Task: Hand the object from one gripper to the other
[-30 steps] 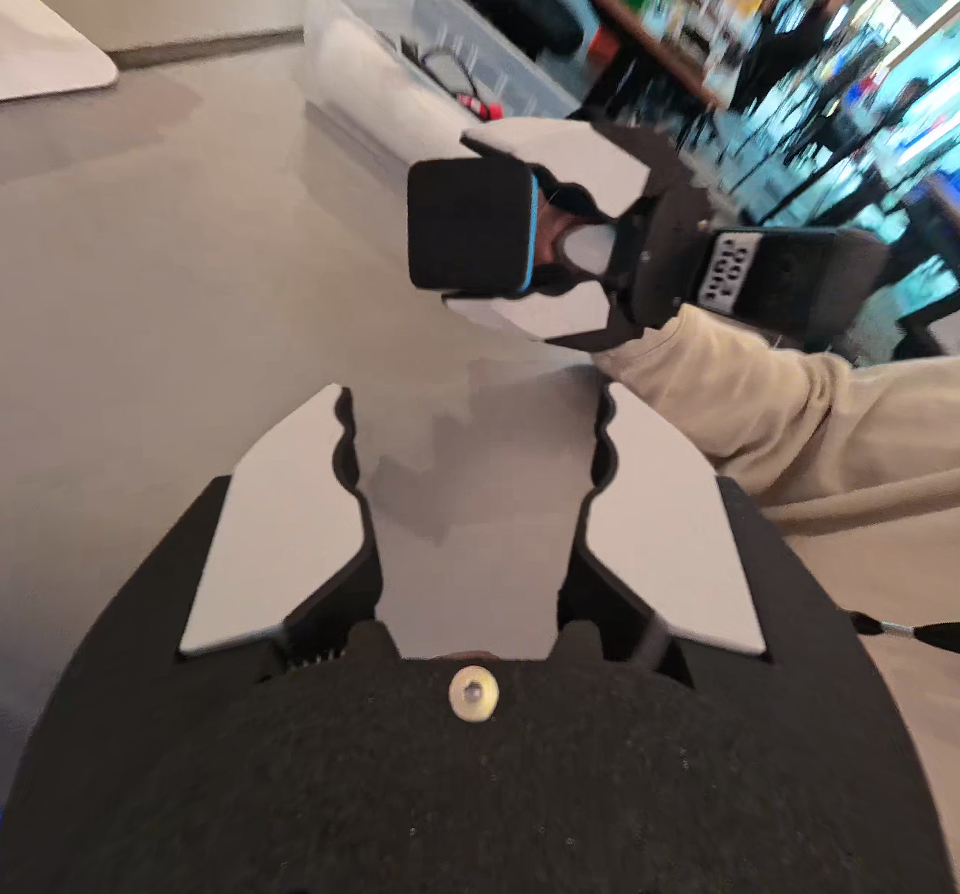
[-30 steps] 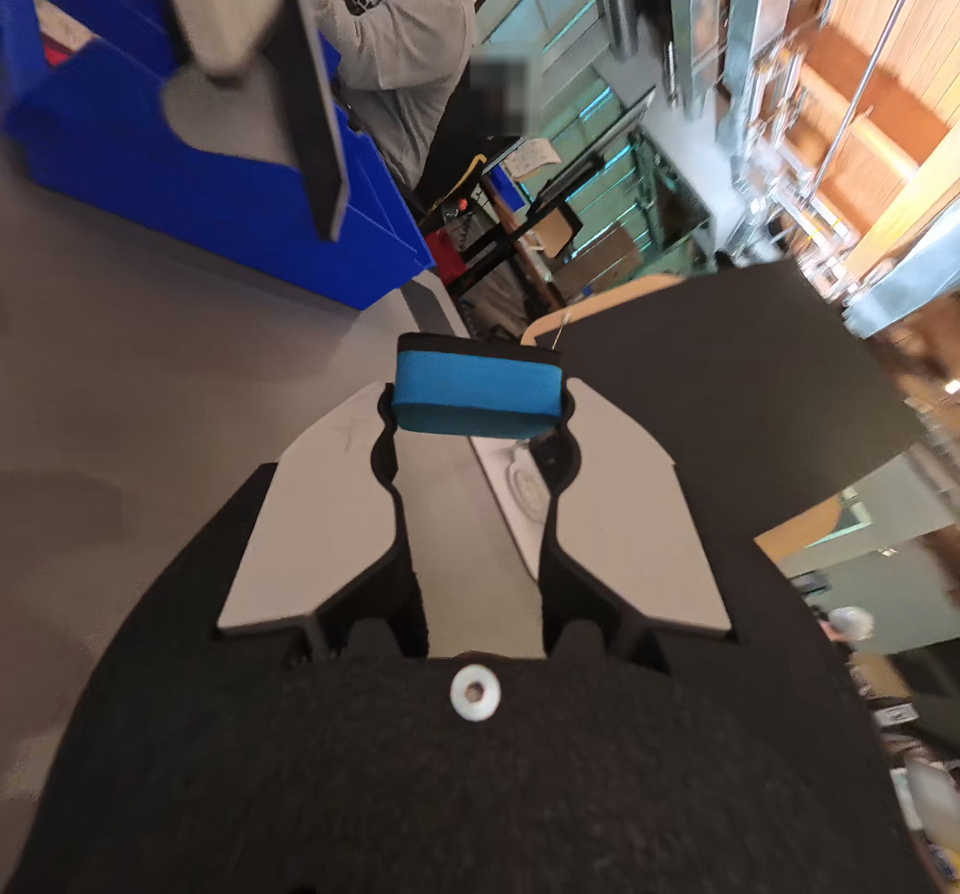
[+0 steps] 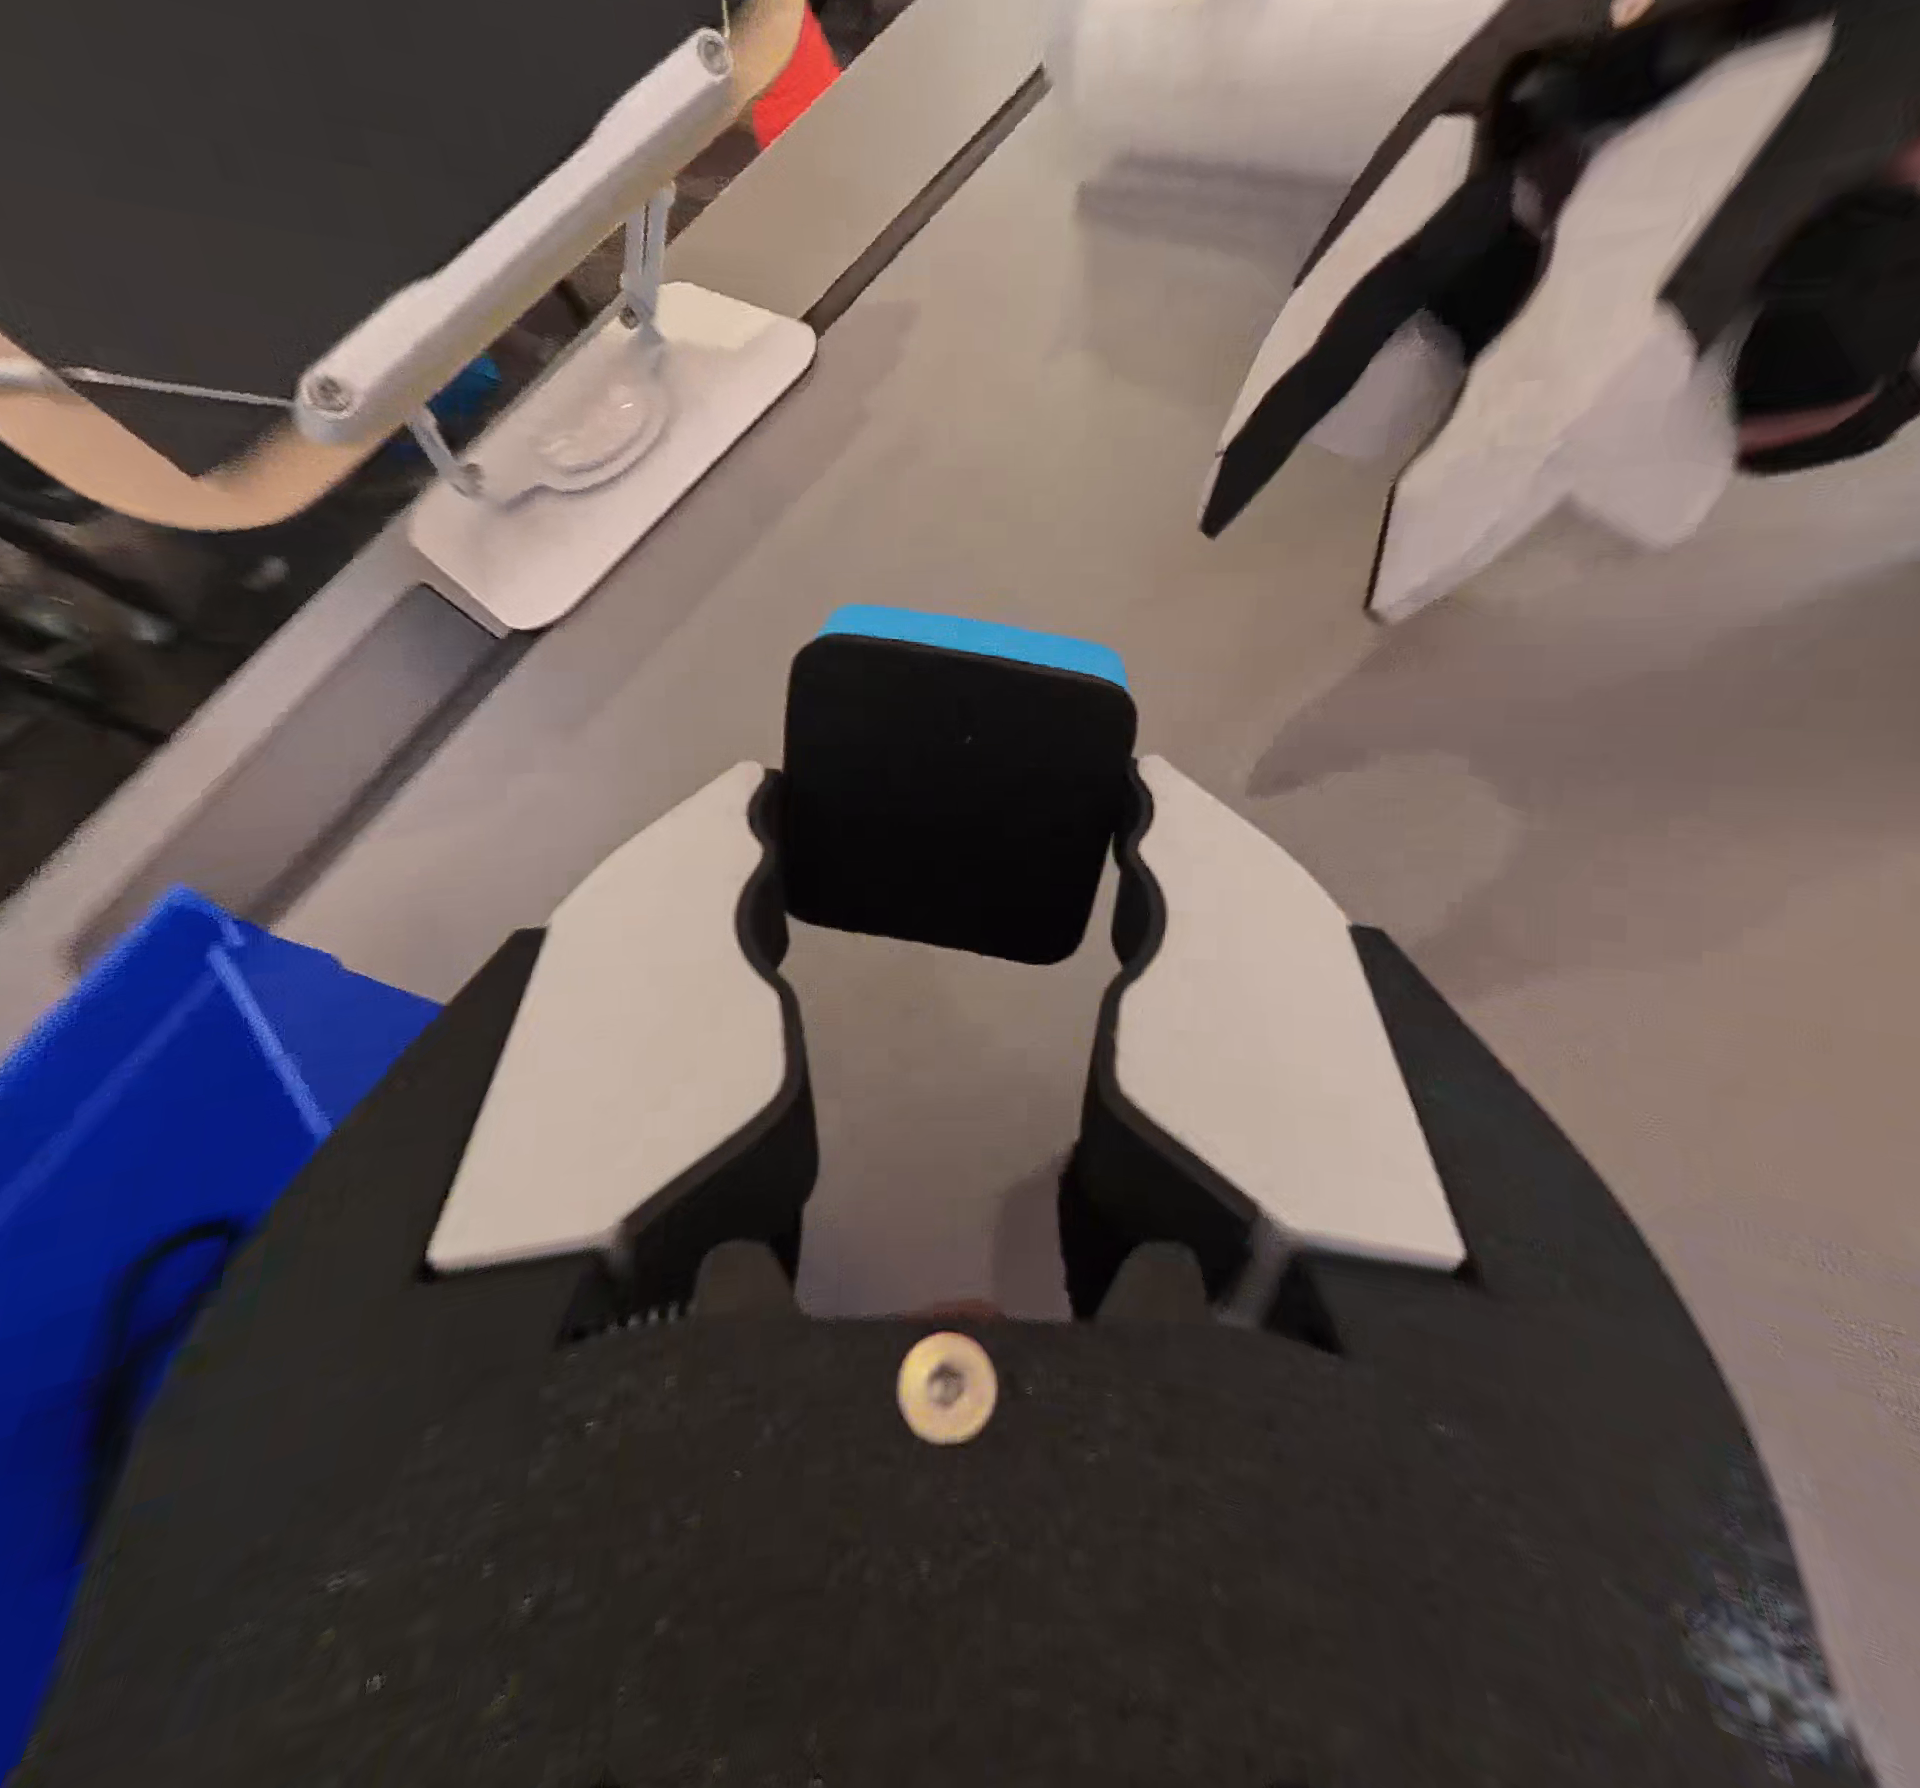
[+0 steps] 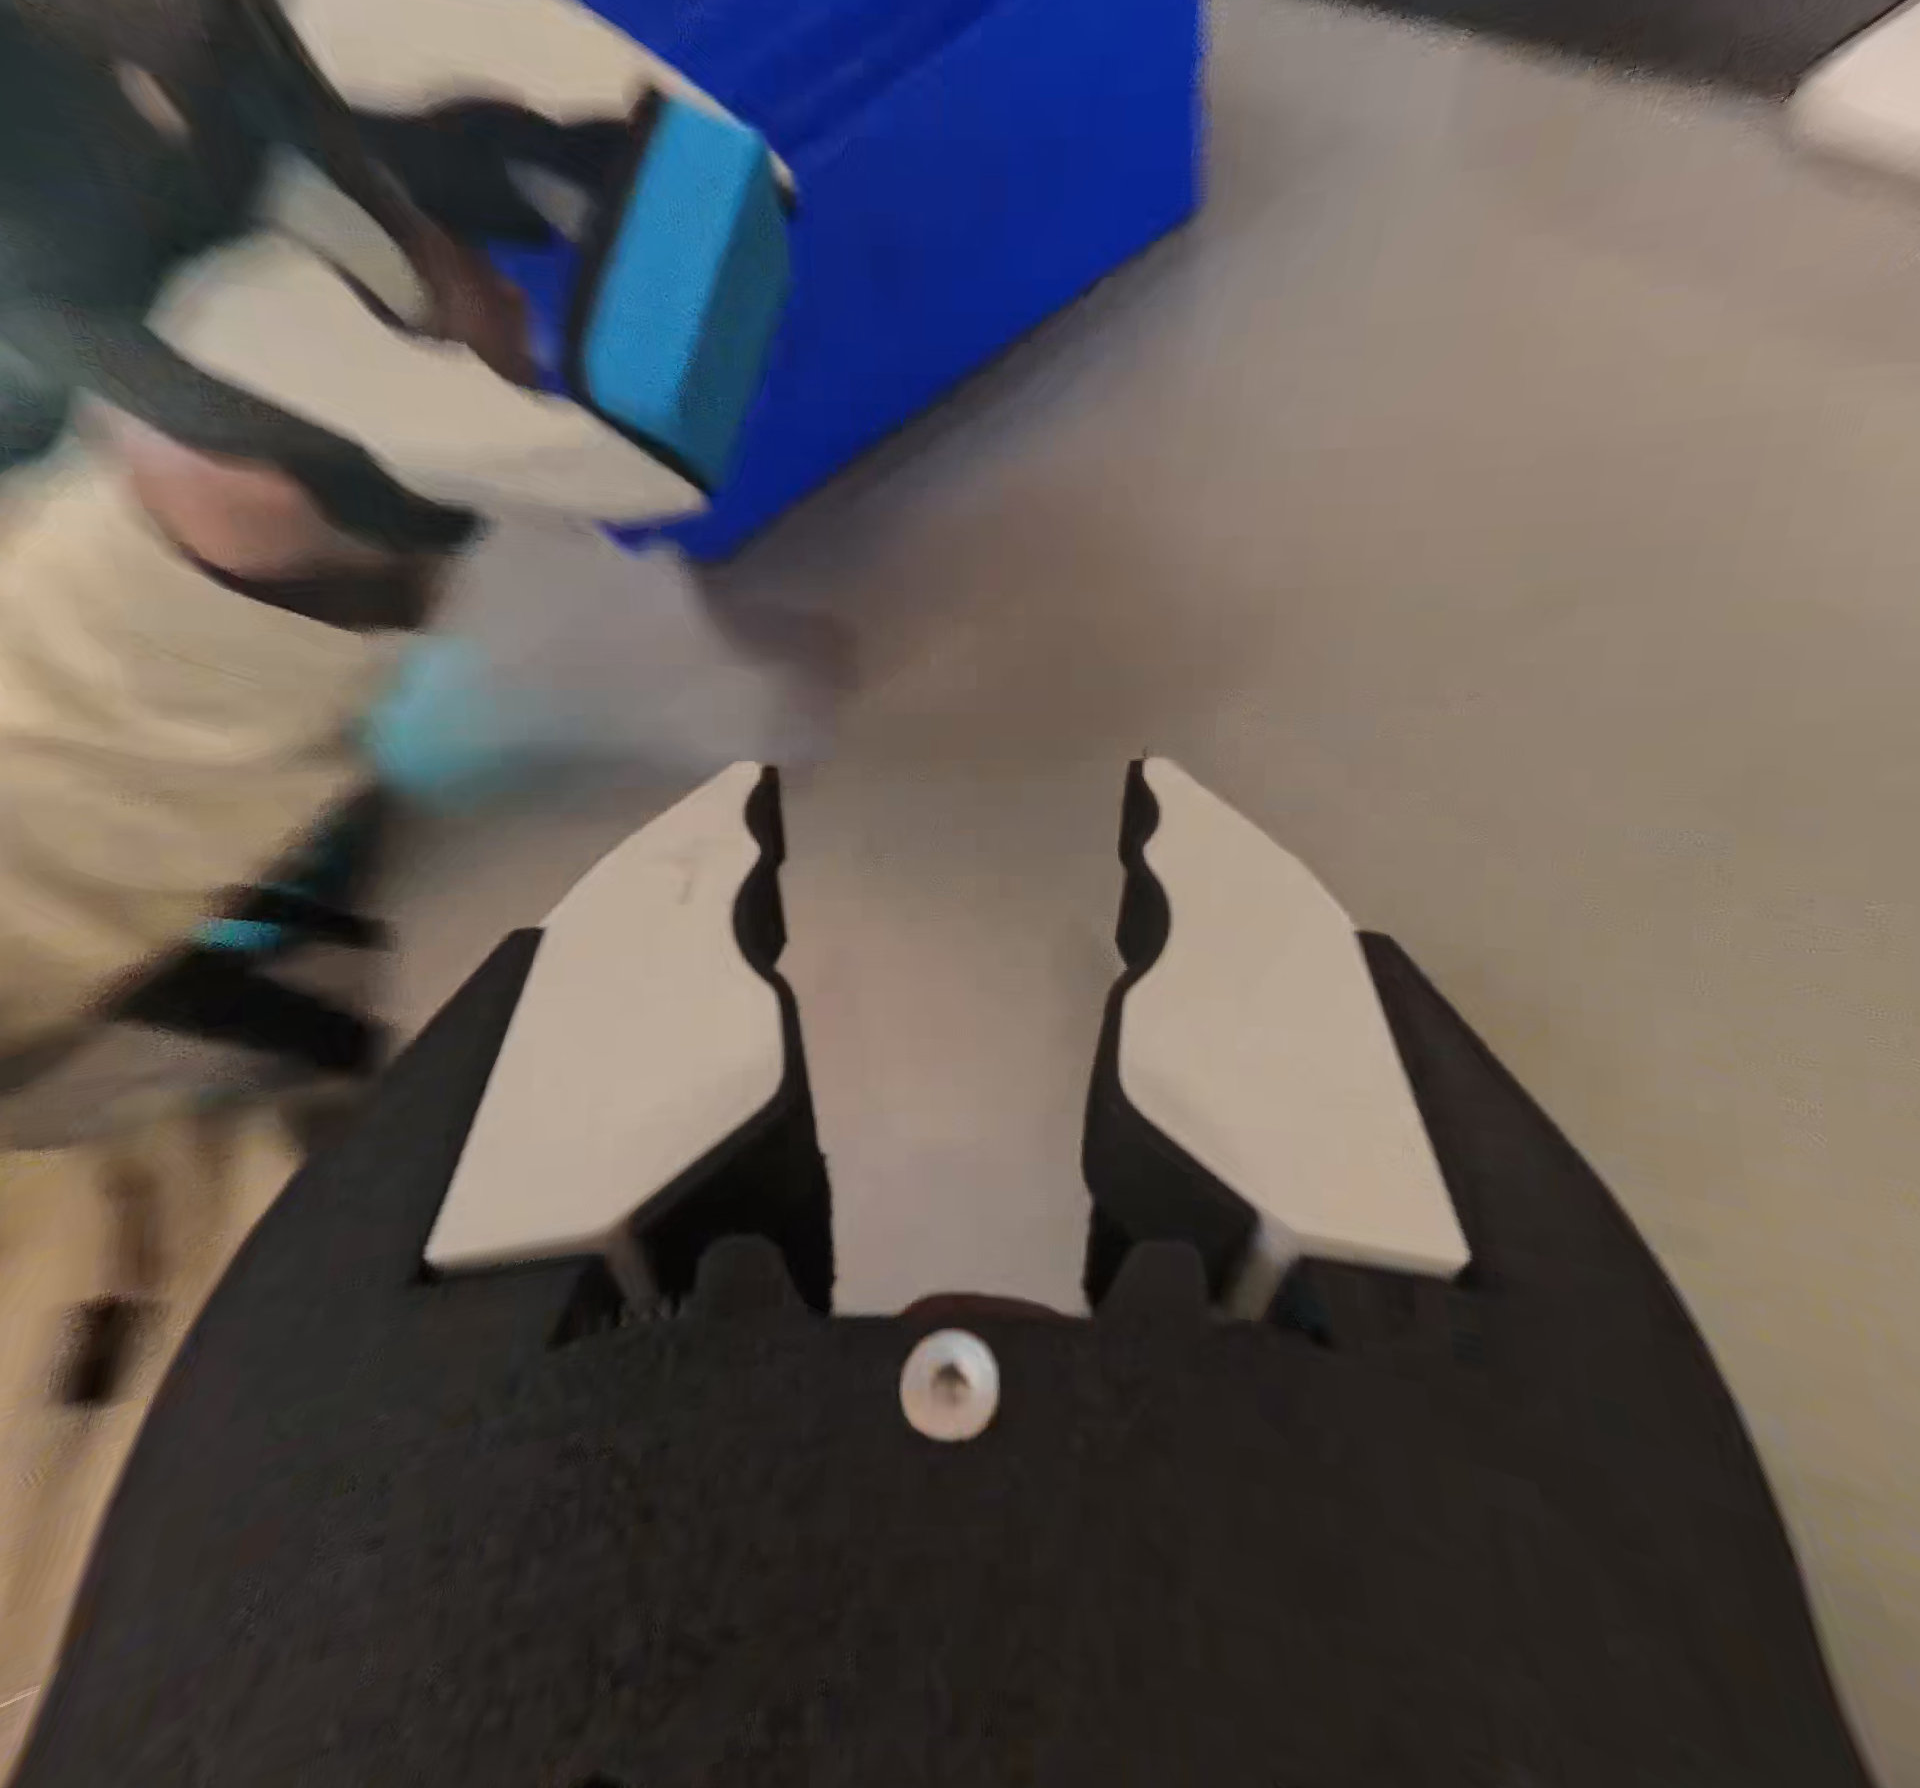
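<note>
A small block, black on one face and light blue on the other, is the object. My left gripper is shut on it and holds it above the grey table. In the right wrist view the same block shows at the upper left, blurred, between the left gripper's fingers. My right gripper is open and empty over the table. It also shows in the left wrist view at the upper right, apart from the block.
A blue bin stands behind the held block; its corner shows at the lower left of the left wrist view. A monitor on a white stand sits at the table's far edge. A clear box is farther back. A beige sleeve is at the left.
The block has passed from my right gripper to my left gripper. The right gripper has opened and drawn away from it; both views have swung round.
</note>
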Action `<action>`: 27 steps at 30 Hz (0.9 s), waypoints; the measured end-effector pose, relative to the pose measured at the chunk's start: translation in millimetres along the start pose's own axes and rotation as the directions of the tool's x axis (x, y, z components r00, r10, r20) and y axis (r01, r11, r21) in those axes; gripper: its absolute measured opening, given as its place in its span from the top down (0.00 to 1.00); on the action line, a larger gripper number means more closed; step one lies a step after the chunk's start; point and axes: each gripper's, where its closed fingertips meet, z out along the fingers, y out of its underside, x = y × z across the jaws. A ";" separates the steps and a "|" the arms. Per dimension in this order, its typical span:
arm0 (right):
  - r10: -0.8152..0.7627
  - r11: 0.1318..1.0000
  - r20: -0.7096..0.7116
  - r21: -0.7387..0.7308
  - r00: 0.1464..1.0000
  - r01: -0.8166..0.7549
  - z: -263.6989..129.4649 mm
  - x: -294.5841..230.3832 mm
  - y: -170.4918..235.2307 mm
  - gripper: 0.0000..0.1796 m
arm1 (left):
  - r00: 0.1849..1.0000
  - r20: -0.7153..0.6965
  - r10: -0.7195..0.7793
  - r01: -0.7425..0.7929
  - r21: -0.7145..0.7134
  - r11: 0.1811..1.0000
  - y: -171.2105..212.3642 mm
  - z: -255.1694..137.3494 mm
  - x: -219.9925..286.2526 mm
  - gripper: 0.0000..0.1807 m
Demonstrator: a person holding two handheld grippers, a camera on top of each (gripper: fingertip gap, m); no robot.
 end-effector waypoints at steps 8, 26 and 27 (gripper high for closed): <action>0.171 0.975 0.221 0.103 0.960 -0.197 21.5 -28.3 -11.8 0.70 | 0.984 0.034 0.173 -0.167 -0.141 0.976 10.5 17.6 23.2 0.67; 0.187 0.969 0.235 0.115 0.954 -0.219 -1.4 -11.5 -16.0 0.88 | 0.987 -0.040 0.155 -0.159 -0.133 0.978 18.0 20.0 48.3 0.68; 0.174 0.967 0.233 0.141 0.957 -0.211 -10.6 -4.8 -19.0 0.88 | 0.993 -0.083 0.083 -0.092 -0.108 0.990 19.4 19.5 49.7 0.70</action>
